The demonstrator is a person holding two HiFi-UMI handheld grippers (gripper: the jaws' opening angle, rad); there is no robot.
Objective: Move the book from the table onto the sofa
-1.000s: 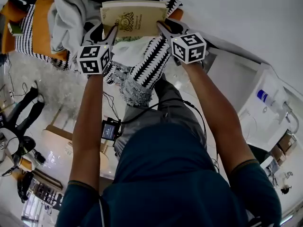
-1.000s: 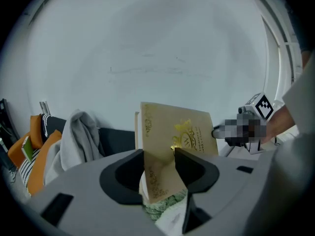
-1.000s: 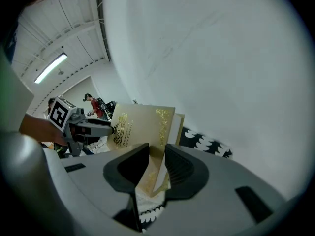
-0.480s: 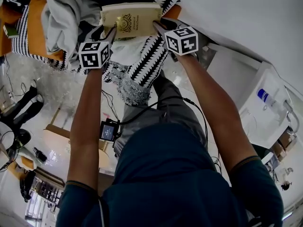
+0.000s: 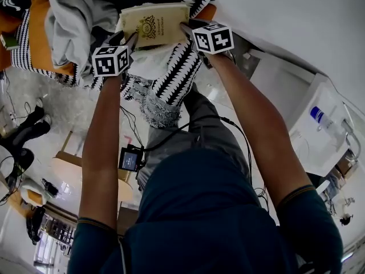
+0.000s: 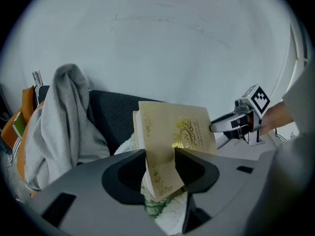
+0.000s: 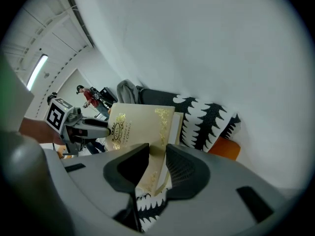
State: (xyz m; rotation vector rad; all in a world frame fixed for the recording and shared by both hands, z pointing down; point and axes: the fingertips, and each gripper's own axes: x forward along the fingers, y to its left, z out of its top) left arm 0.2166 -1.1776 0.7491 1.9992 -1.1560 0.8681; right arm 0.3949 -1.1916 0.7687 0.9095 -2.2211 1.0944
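Cream-and-gold hardback: the book (image 5: 153,24) sits at top centre of the head view, held in the air over the sofa (image 6: 110,113), cover up. Left gripper (image 5: 130,39) clamps its left edge, right gripper (image 5: 187,28) its right edge. Each gripper view shows the jaws narrowed onto cover & page block, pads pressing, nothing else between them.

Below the book: a black-and-white patterned cushion (image 5: 181,67) & some pale cloth (image 6: 162,213). A grey garment (image 5: 71,13) is heaped on orange upholstery (image 5: 40,33) at upper left. Can't tell whether the book's underside touches anything yet.

Progress, as I judge it: pickup & carry look done, i.e. most of the job. Left to do: lower the book onto a free bit of seat, let go w/ both grippers, pull back.
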